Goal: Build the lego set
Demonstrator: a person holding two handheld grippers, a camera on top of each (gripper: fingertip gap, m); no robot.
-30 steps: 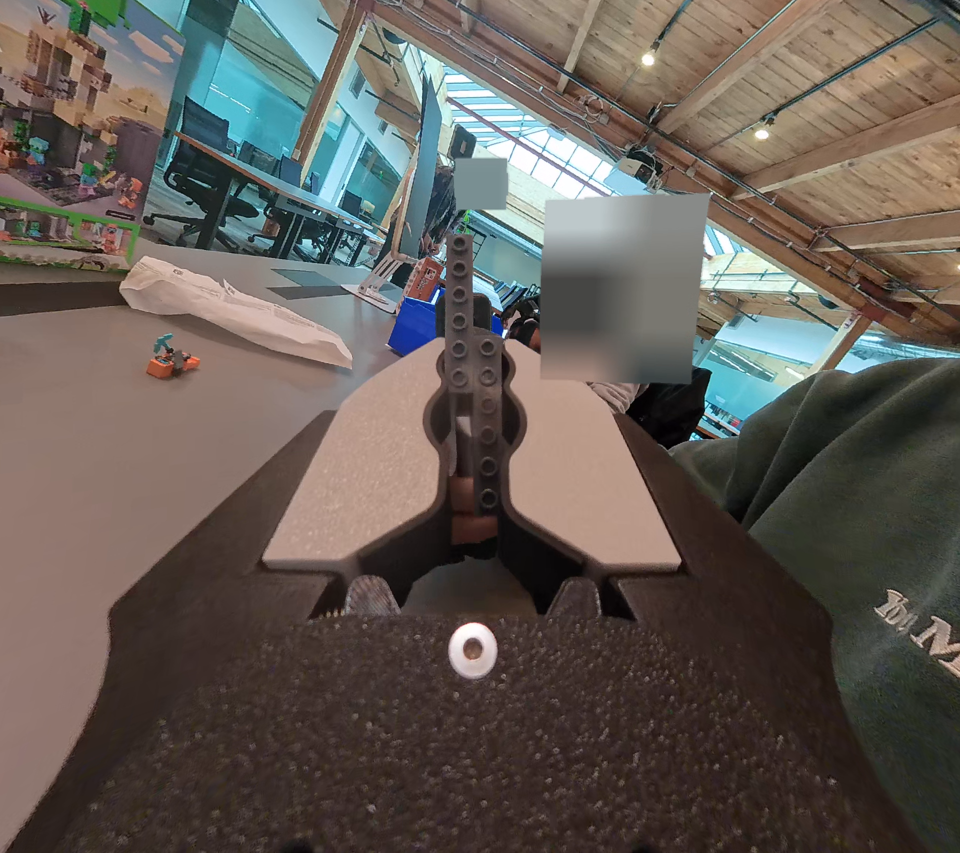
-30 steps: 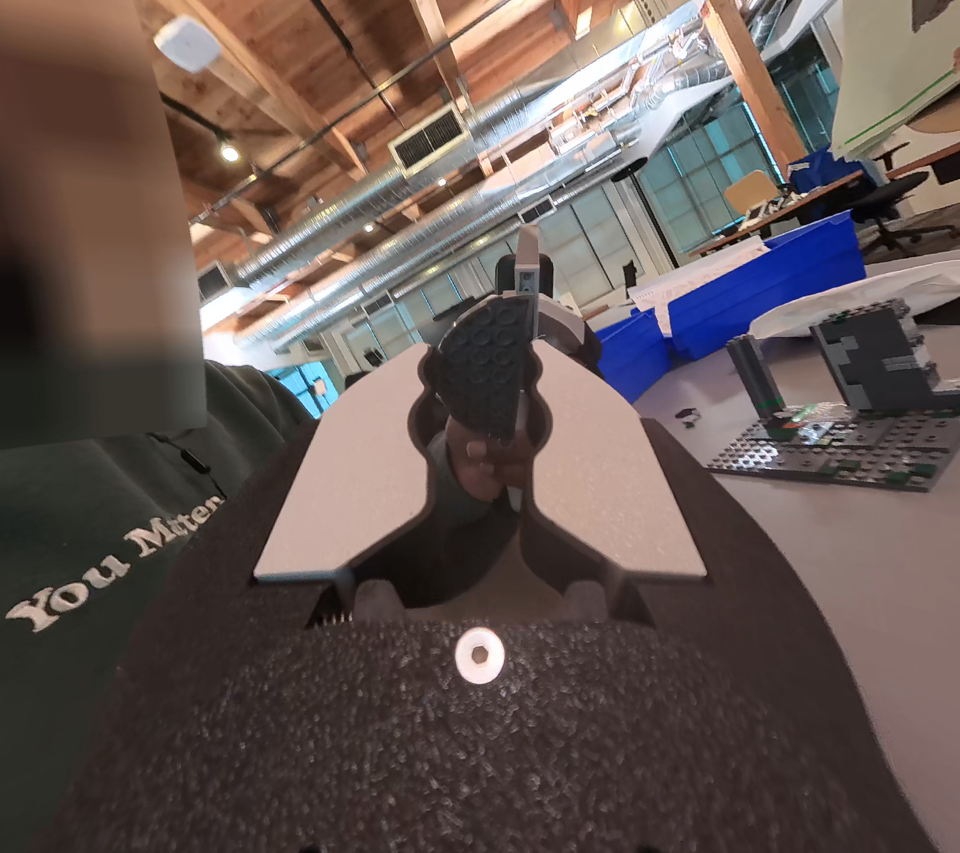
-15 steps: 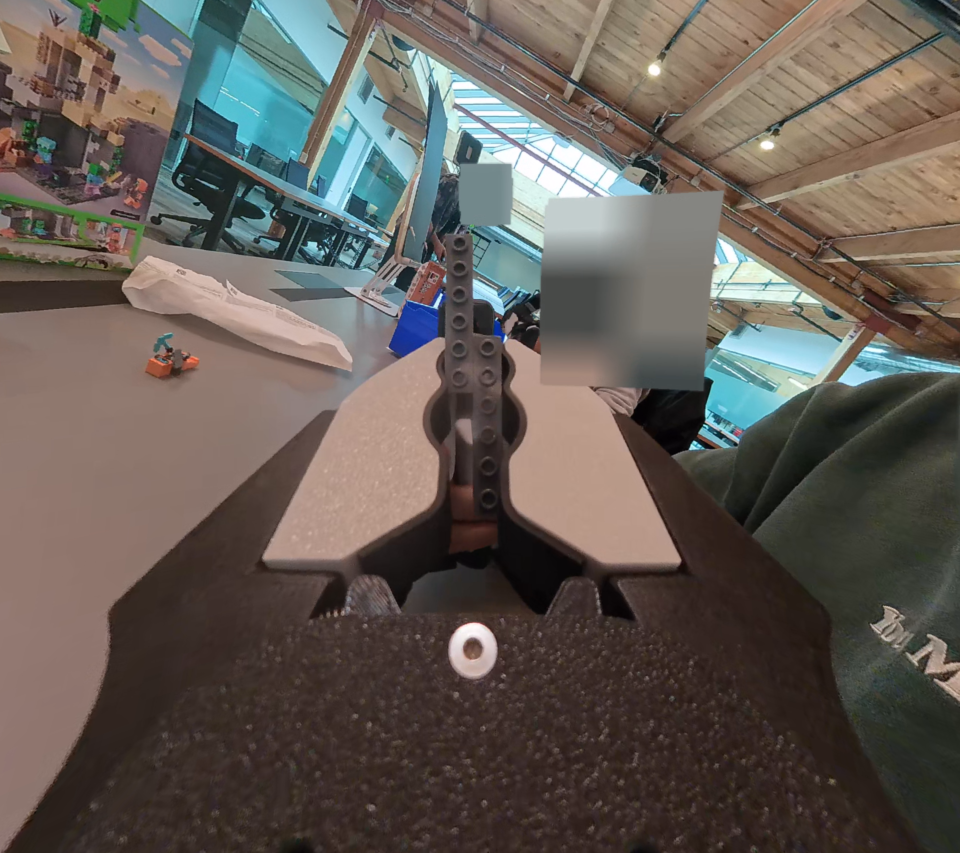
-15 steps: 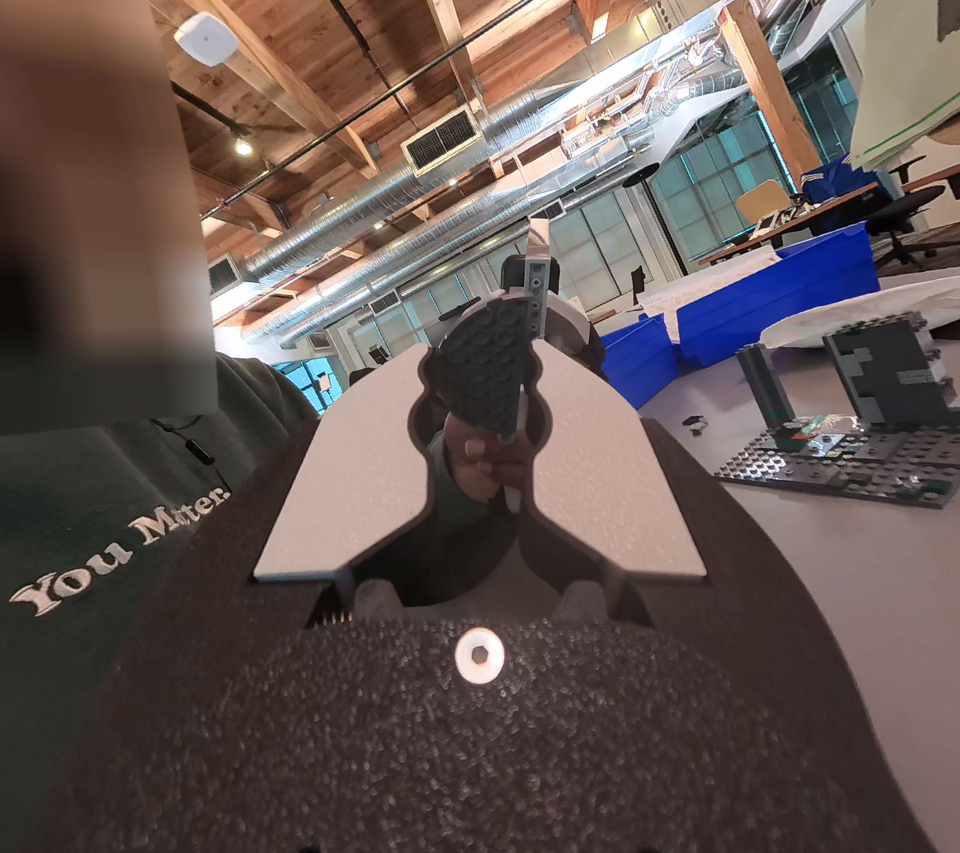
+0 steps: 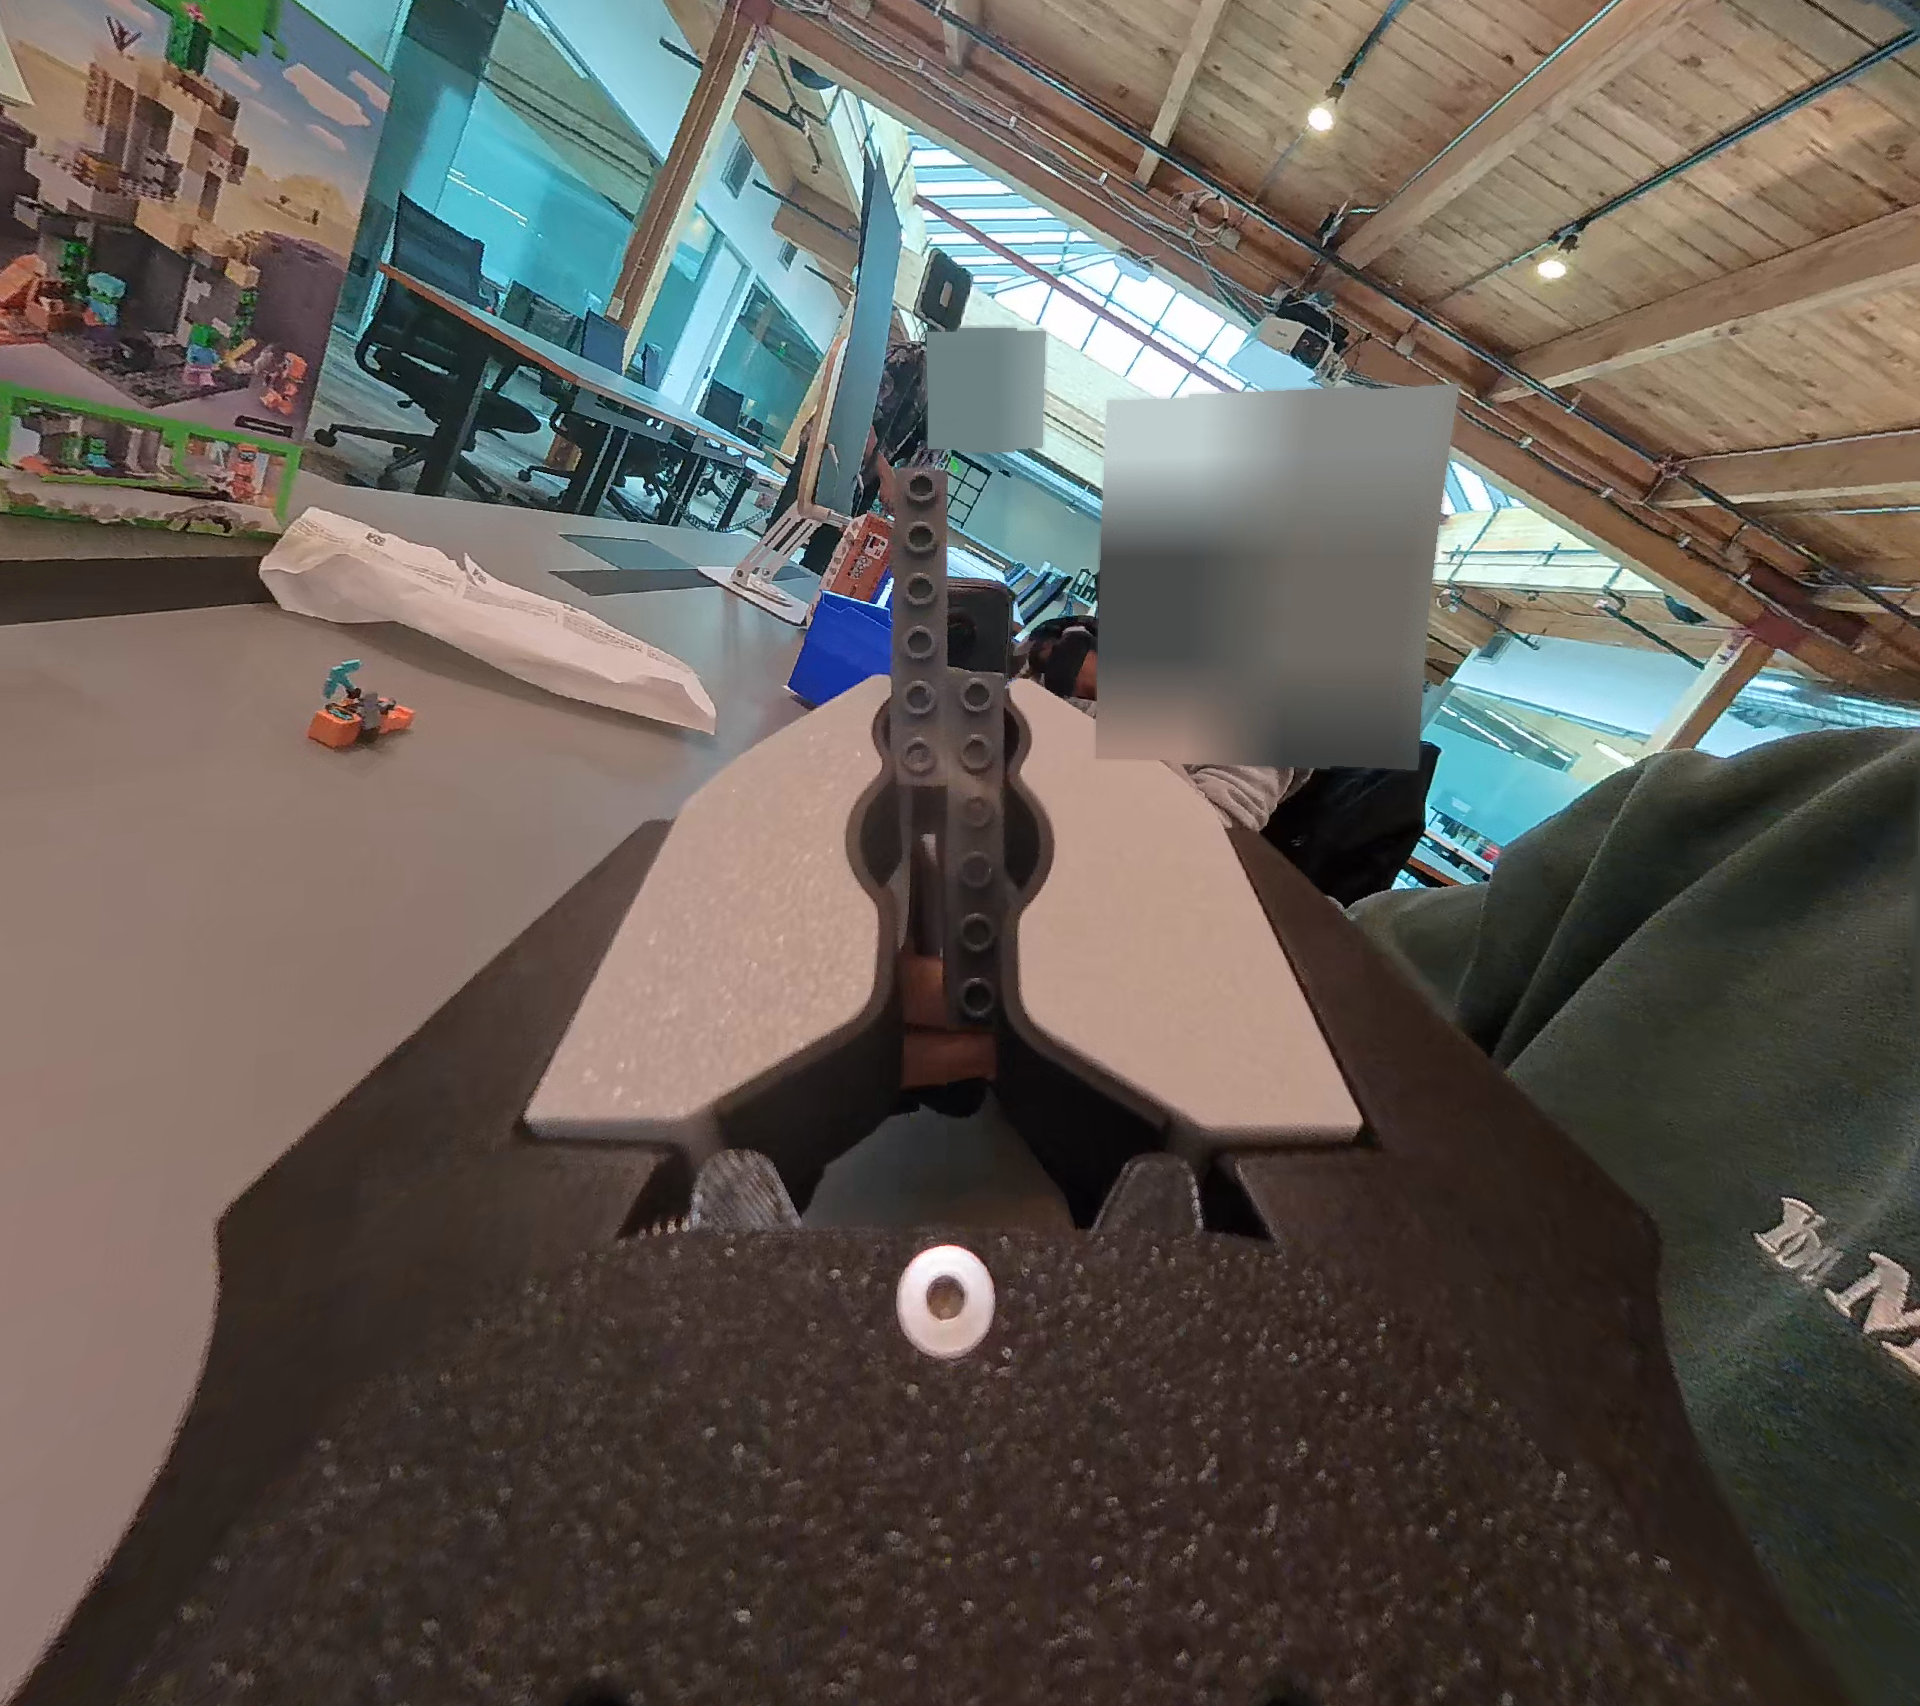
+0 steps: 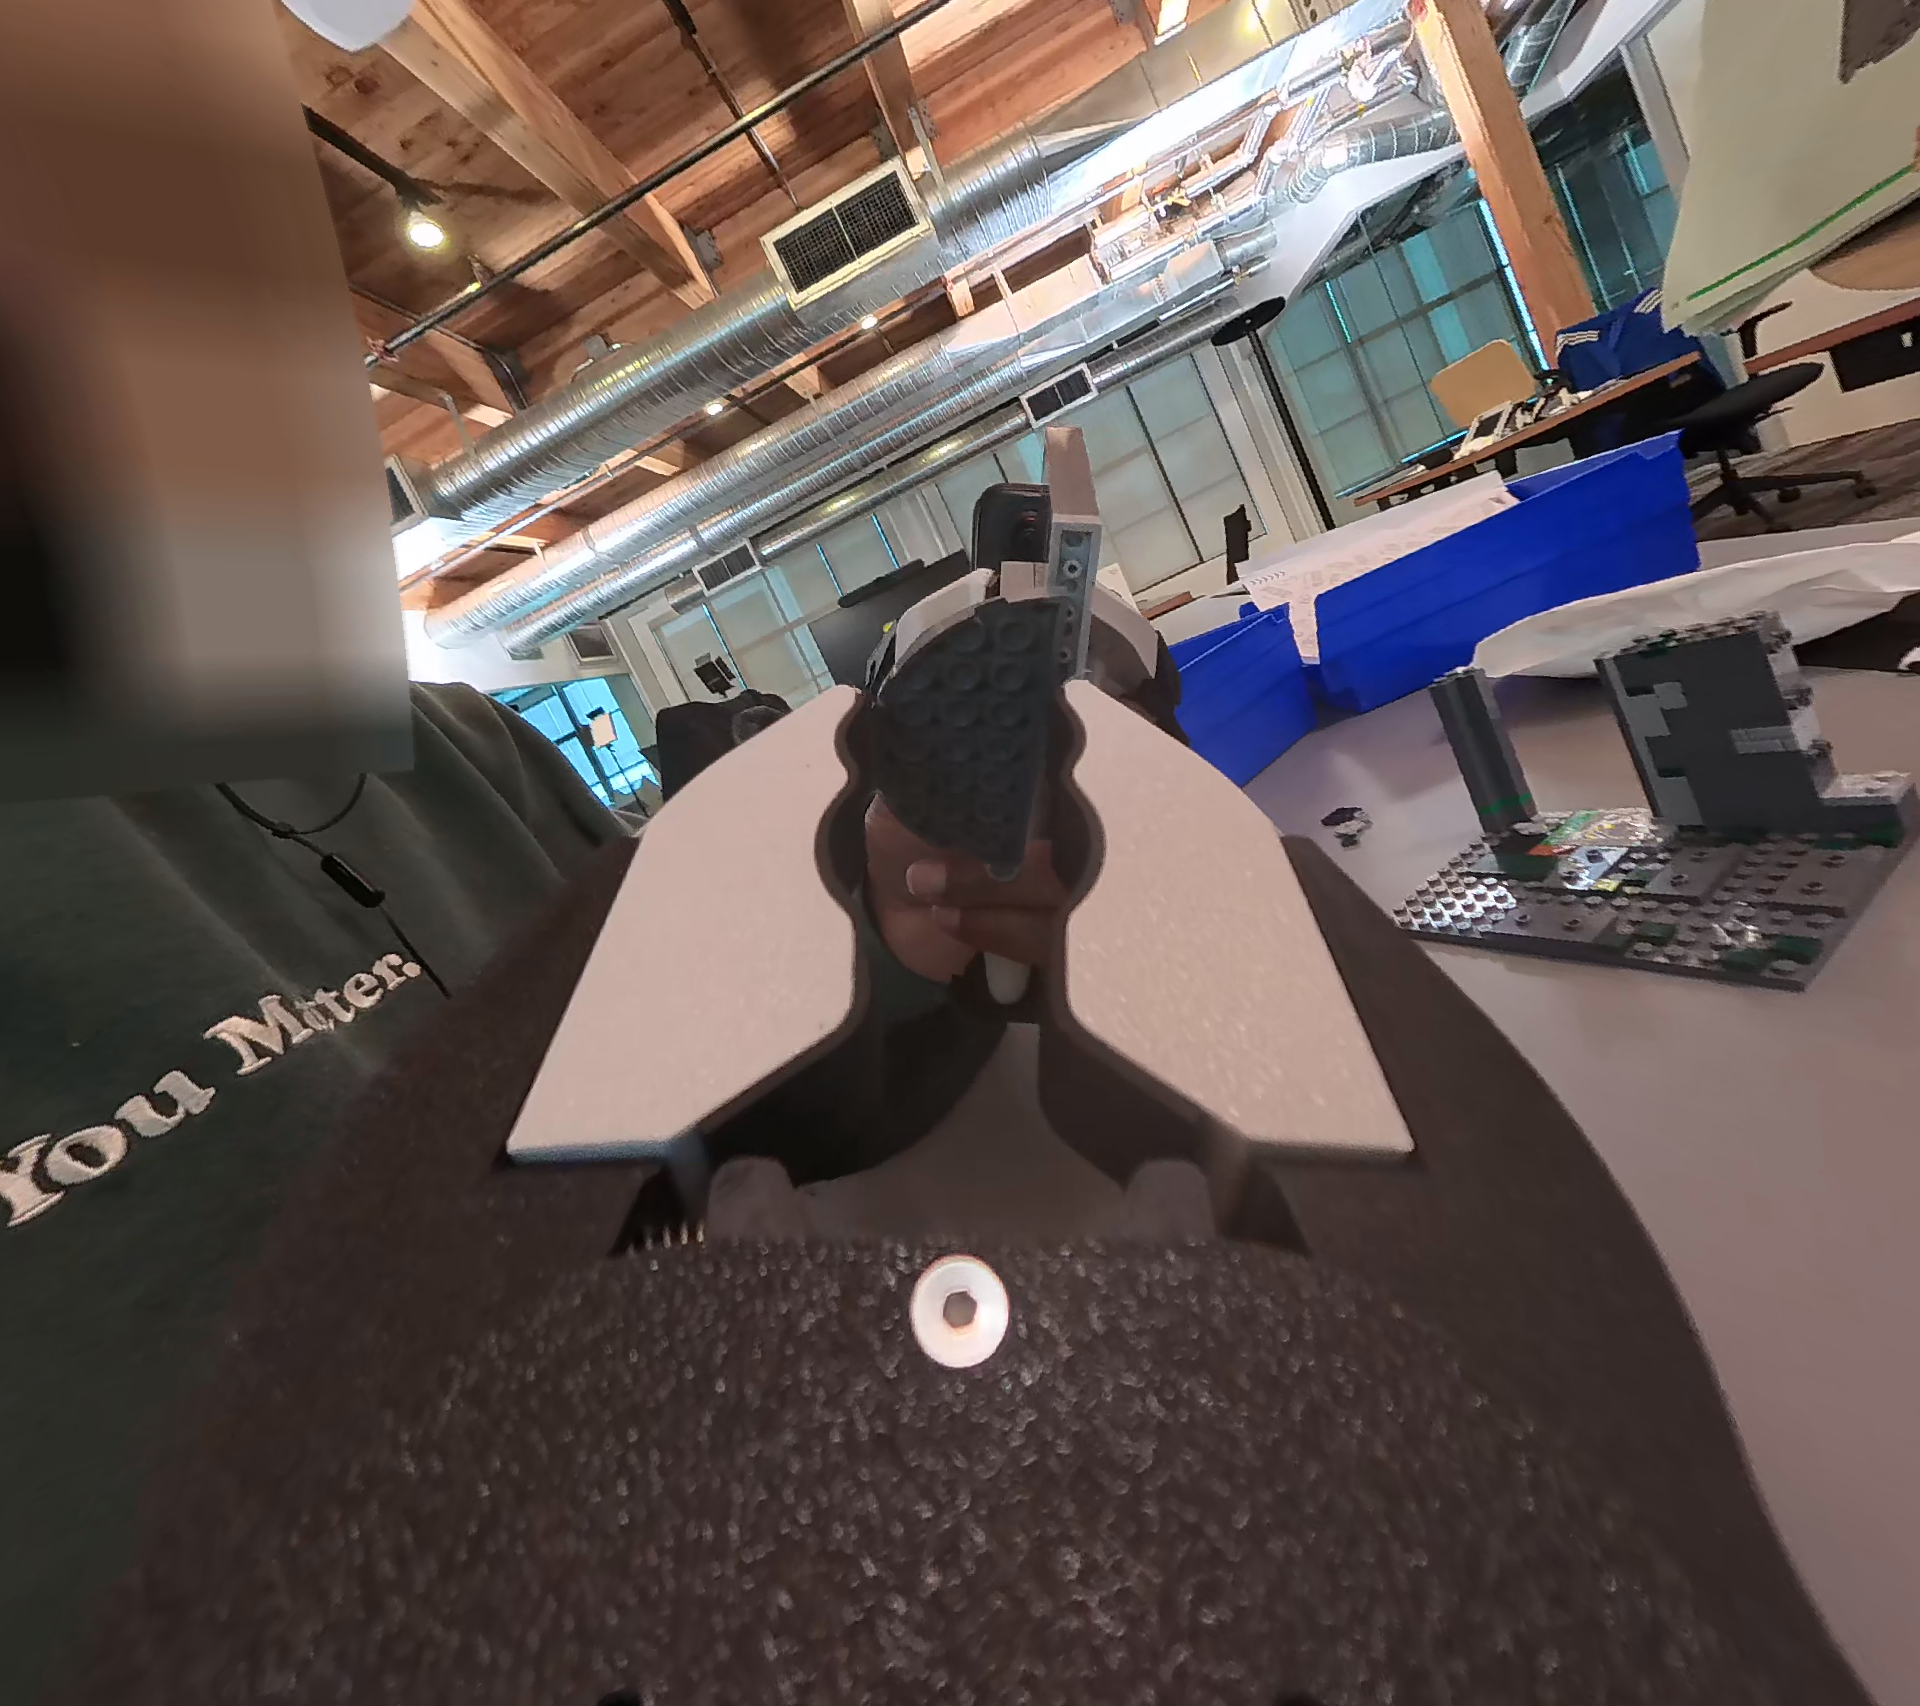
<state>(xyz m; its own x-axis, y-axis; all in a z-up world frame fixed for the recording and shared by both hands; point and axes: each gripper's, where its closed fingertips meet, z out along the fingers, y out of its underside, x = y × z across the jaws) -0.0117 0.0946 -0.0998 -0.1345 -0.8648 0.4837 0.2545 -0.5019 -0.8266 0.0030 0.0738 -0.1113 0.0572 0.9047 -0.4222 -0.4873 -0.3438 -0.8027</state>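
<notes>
Left wrist view shows the left gripper (image 5: 948, 783) raised above the grey table (image 5: 208, 877), its two pale fingers (image 5: 748, 908) pressed in against a dark grey studded lego strip assembly (image 5: 943, 721) that stands upright between them, one narrow strip reaching up past the fingertips and a second running down into the gap. Behind it on the table lie a small orange and teal lego figure piece (image 5: 358, 711), a crumpled white paper bag (image 5: 488, 617), a blue bin (image 5: 836, 654) and, at the far left, the upright lego set box (image 5: 156, 222). A green sweatshirt sleeve (image 5: 1683, 1033) fills the right edge. Right wrist view shows the right gripper (image 6: 961, 783) likewise lifted, fingers closed on a dark grey wedge-shaped lego plate (image 6: 961, 763) whose studs face the camera; a light grey strip (image 6: 1070, 576) stands against its right edge, and whether the two are joined cannot be told. A hand (image 6: 956, 913) shows just beyond the plate. To the right, on the table, the partly built lego model (image 6: 1621, 846) sits on its dark baseplate with a thin pillar and a stepped grey wall, well apart from both grippers, with blue bins (image 6: 1496, 576) behind it.
</notes>
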